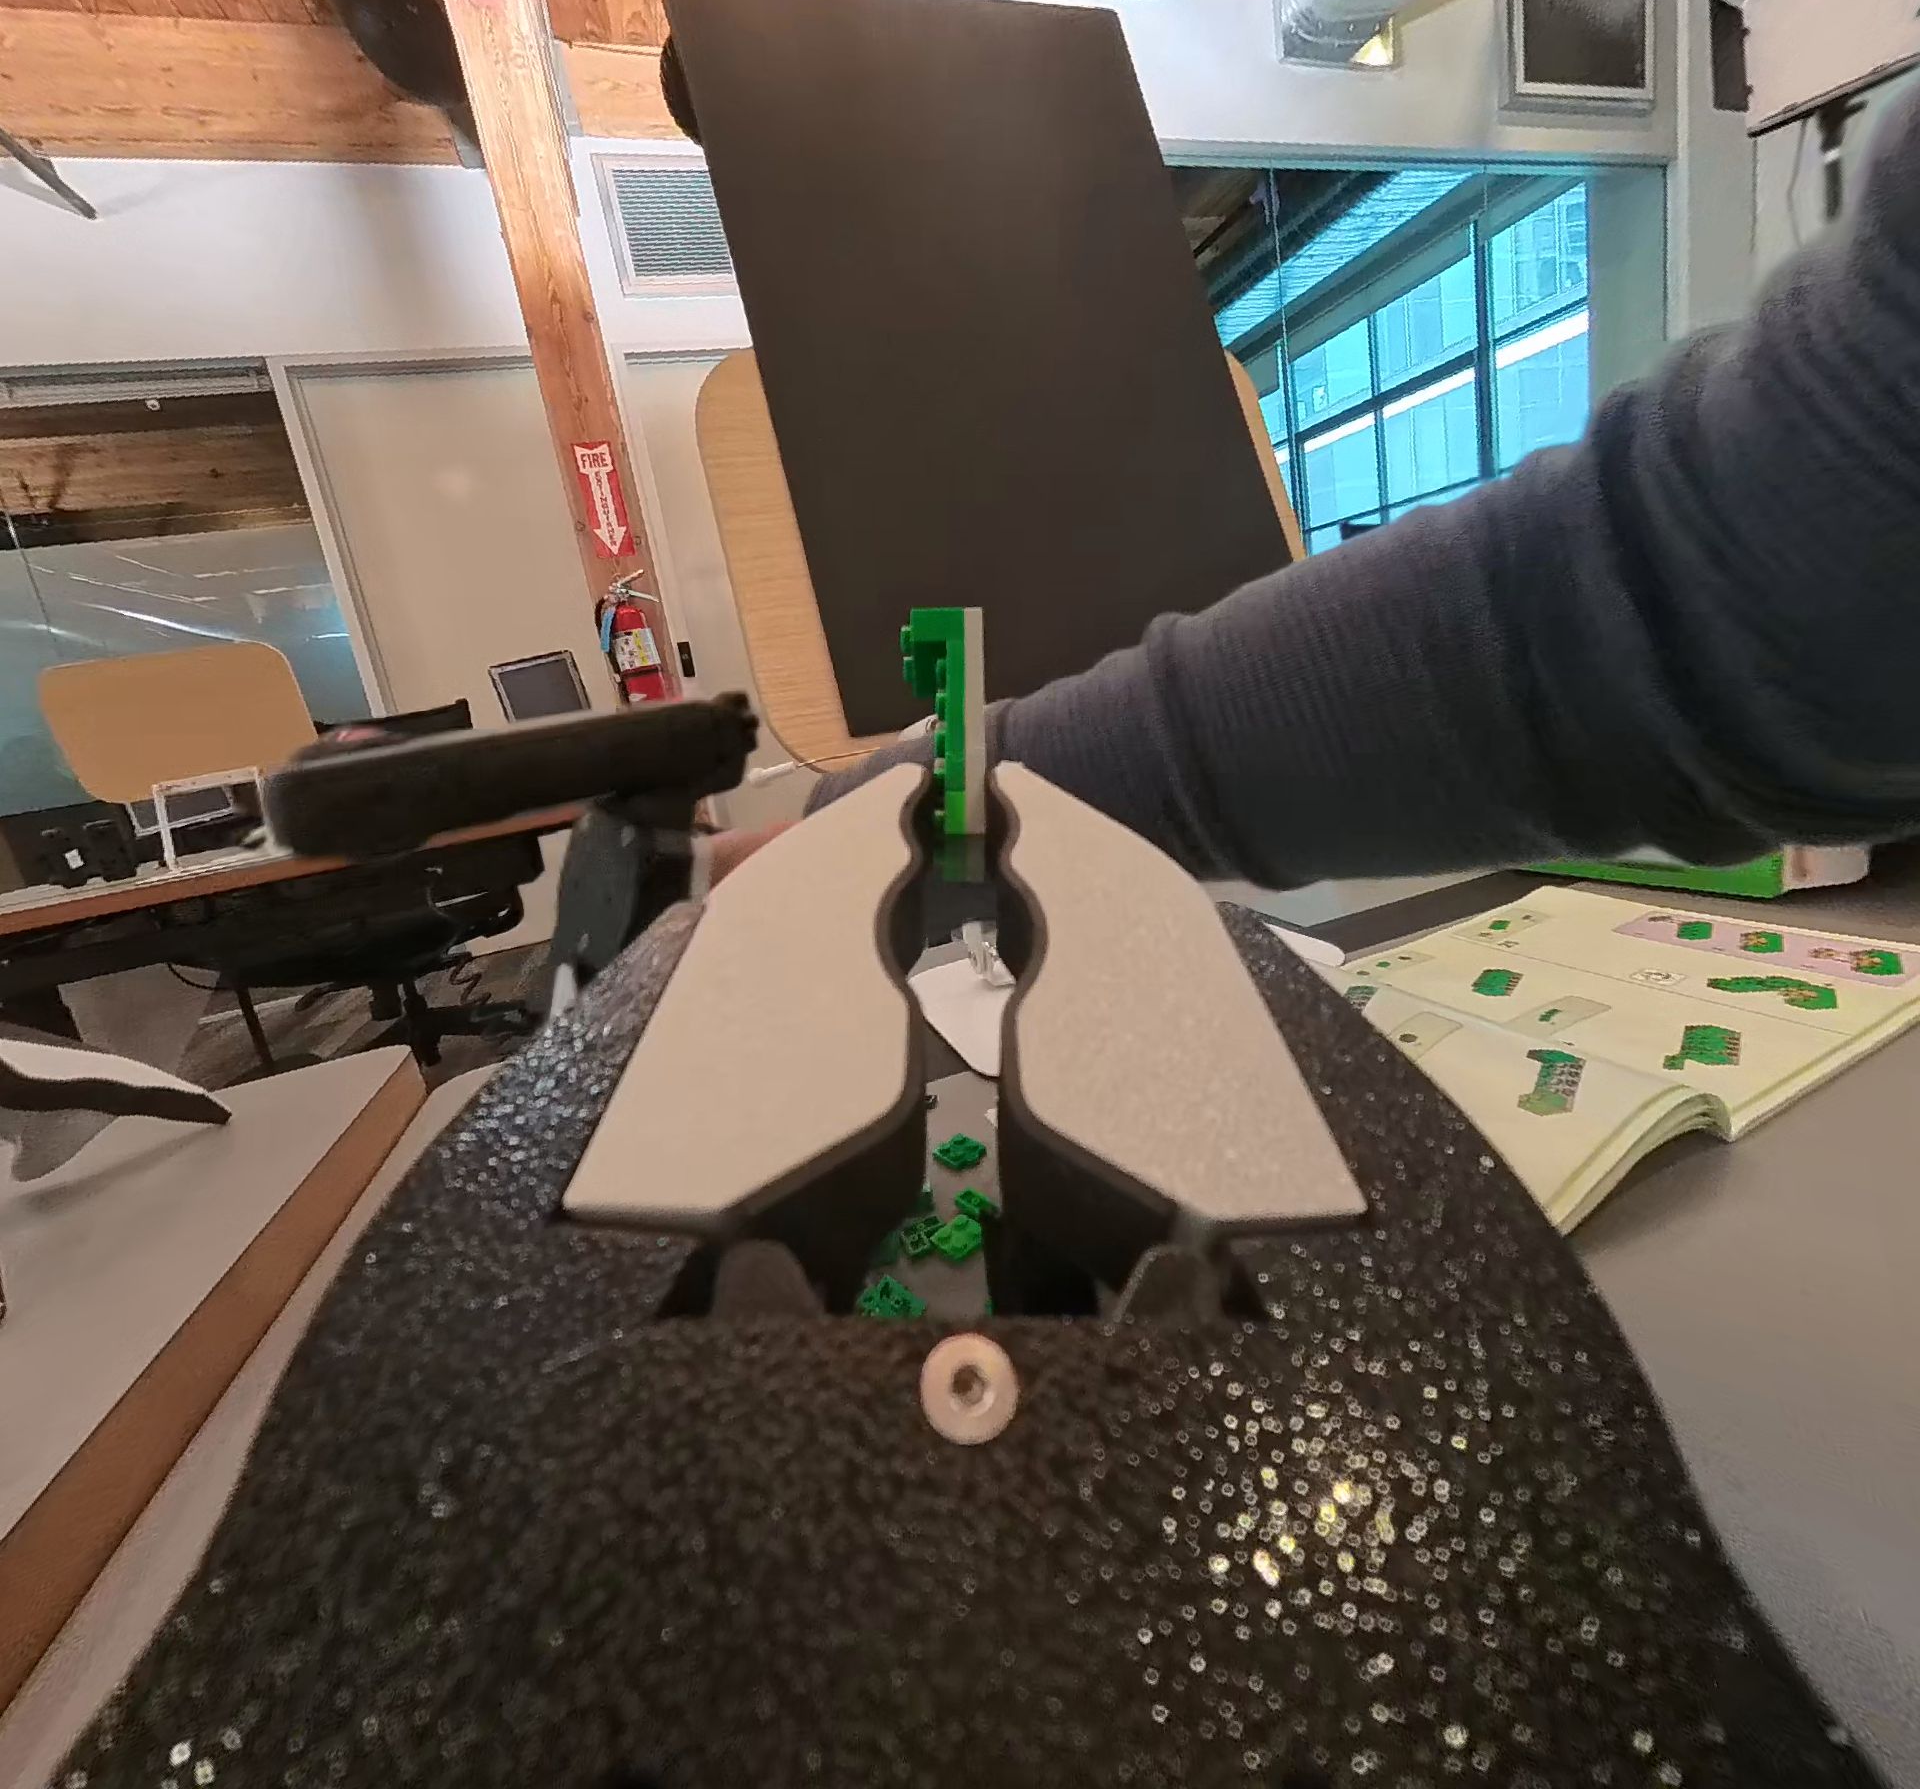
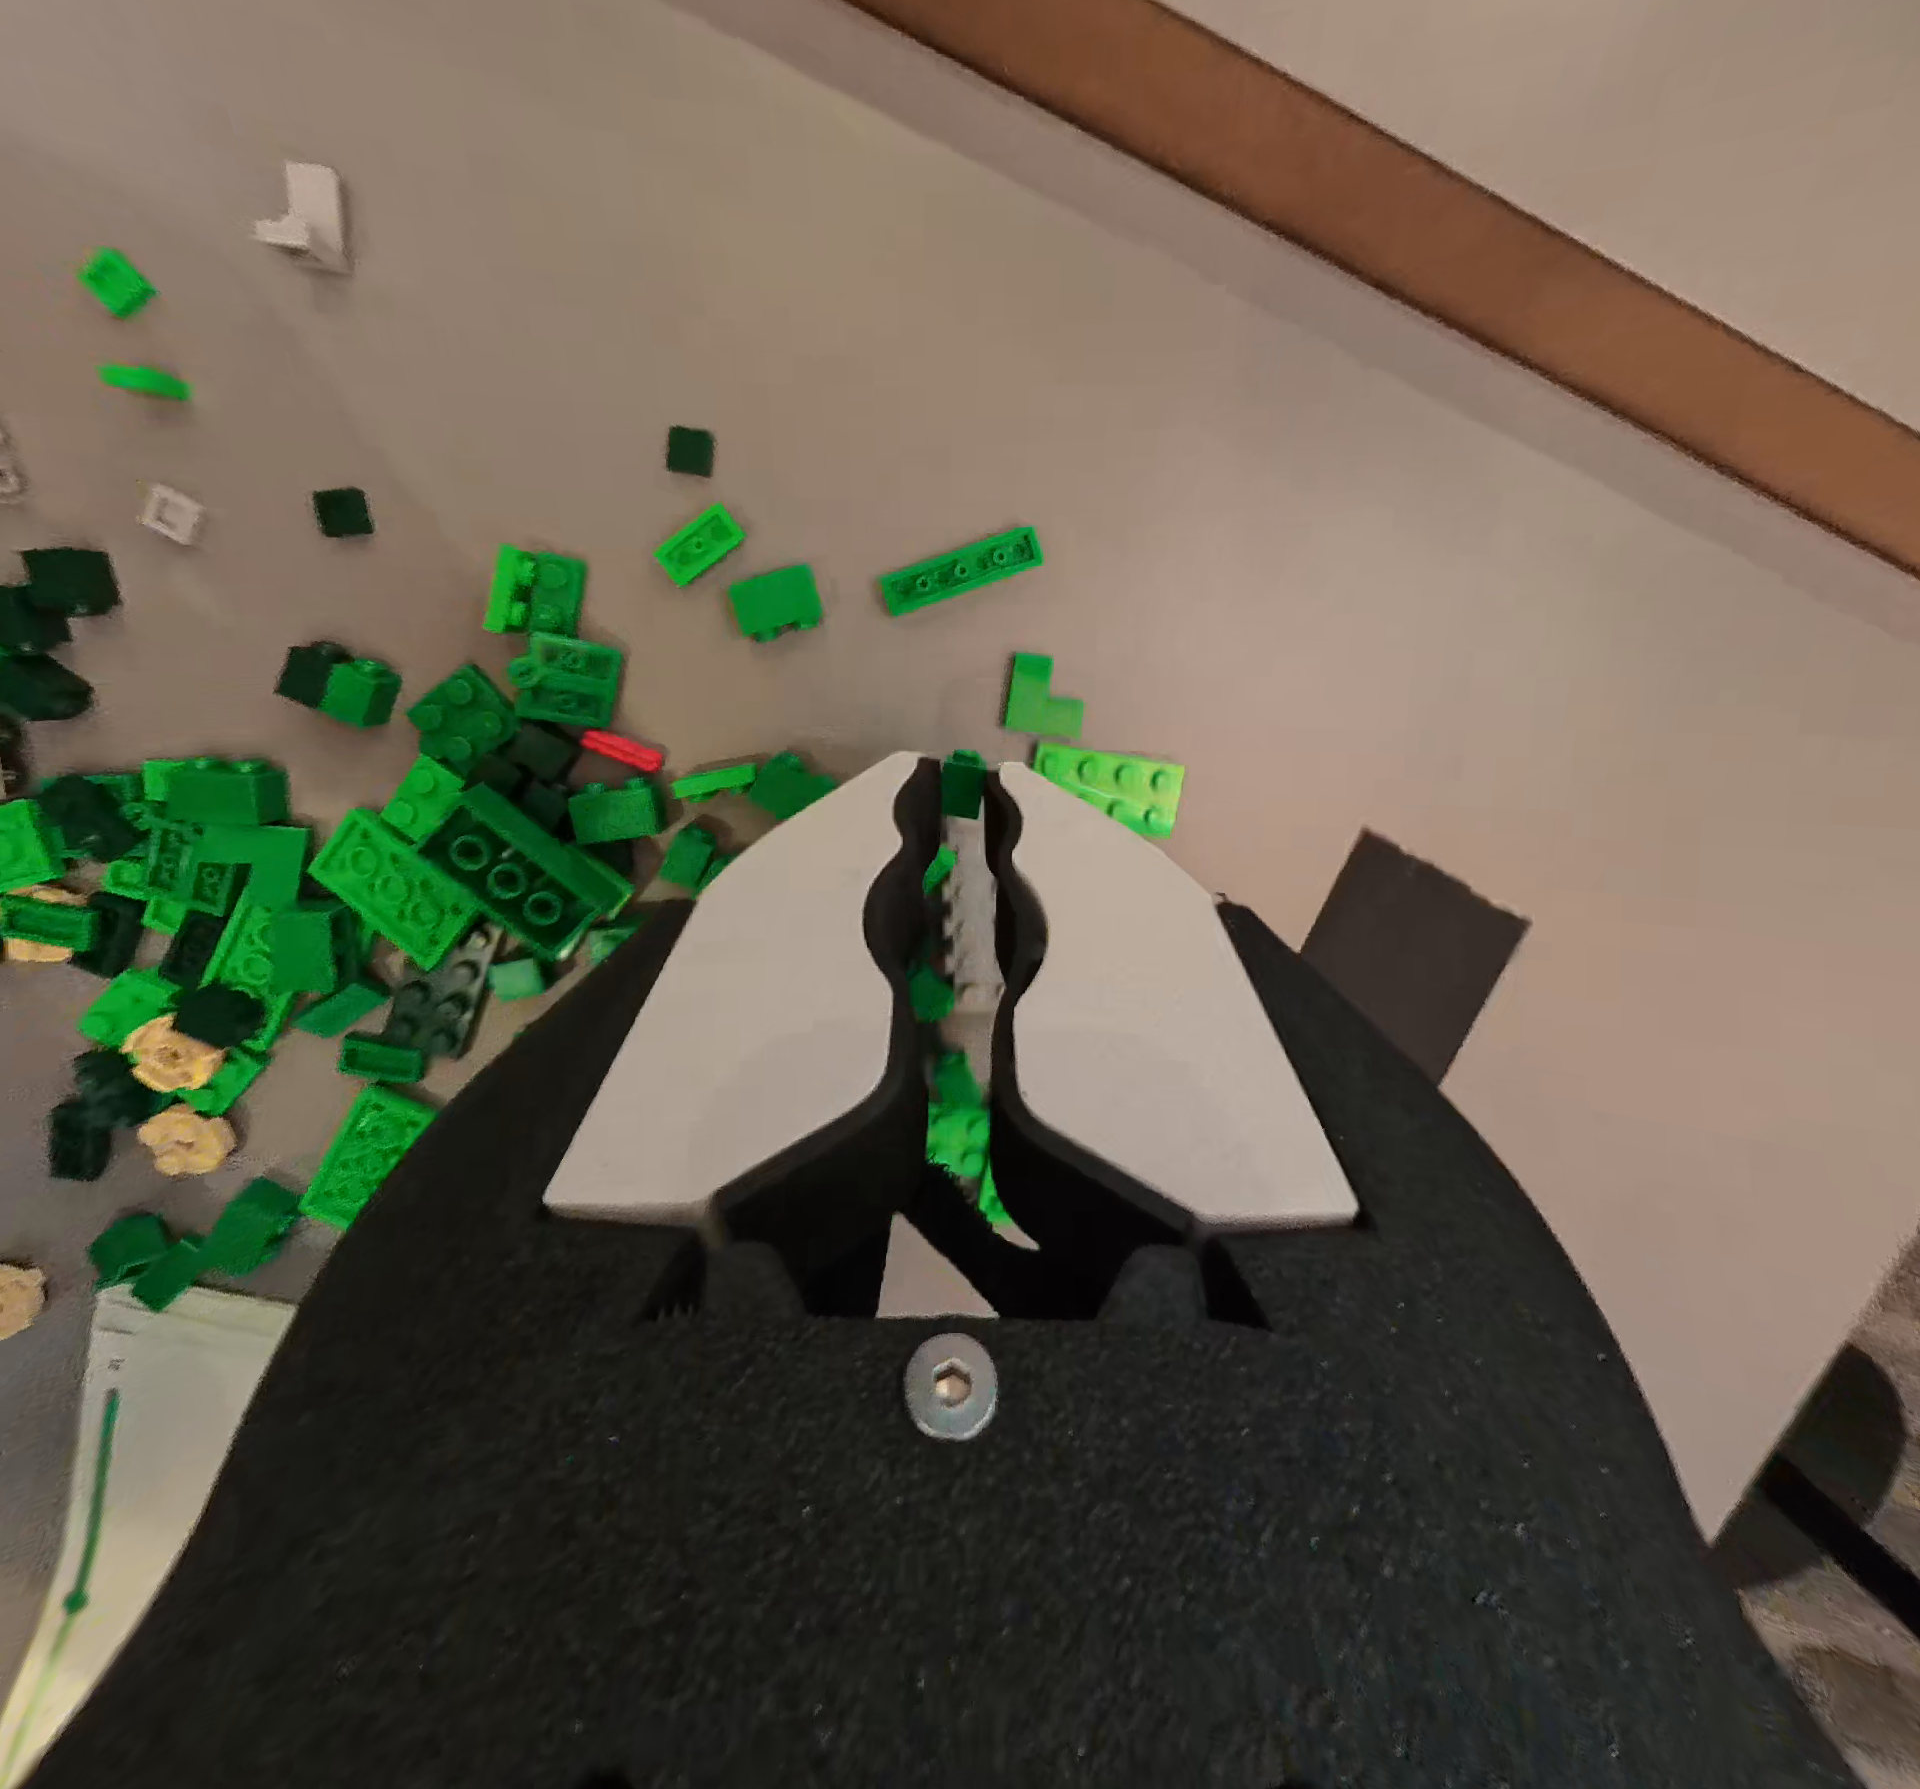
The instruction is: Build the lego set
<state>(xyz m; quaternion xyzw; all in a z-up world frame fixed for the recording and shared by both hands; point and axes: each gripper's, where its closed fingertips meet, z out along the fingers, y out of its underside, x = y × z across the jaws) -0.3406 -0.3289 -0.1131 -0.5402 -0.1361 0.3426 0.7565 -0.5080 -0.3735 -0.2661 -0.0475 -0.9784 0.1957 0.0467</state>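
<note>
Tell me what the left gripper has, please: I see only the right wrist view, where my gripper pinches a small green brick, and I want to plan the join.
Observer: The left gripper is shut on a green-and-white assembly, which stands upright above its fingertips.
Operator: Are the instructions anywhere?
Observer: Yes, an open instruction booklet lies on the table, to the right of that gripper in its view.
Operator: Is anything near the assembly?
Observer: A dark-sleeved arm crosses just behind it.
</note>
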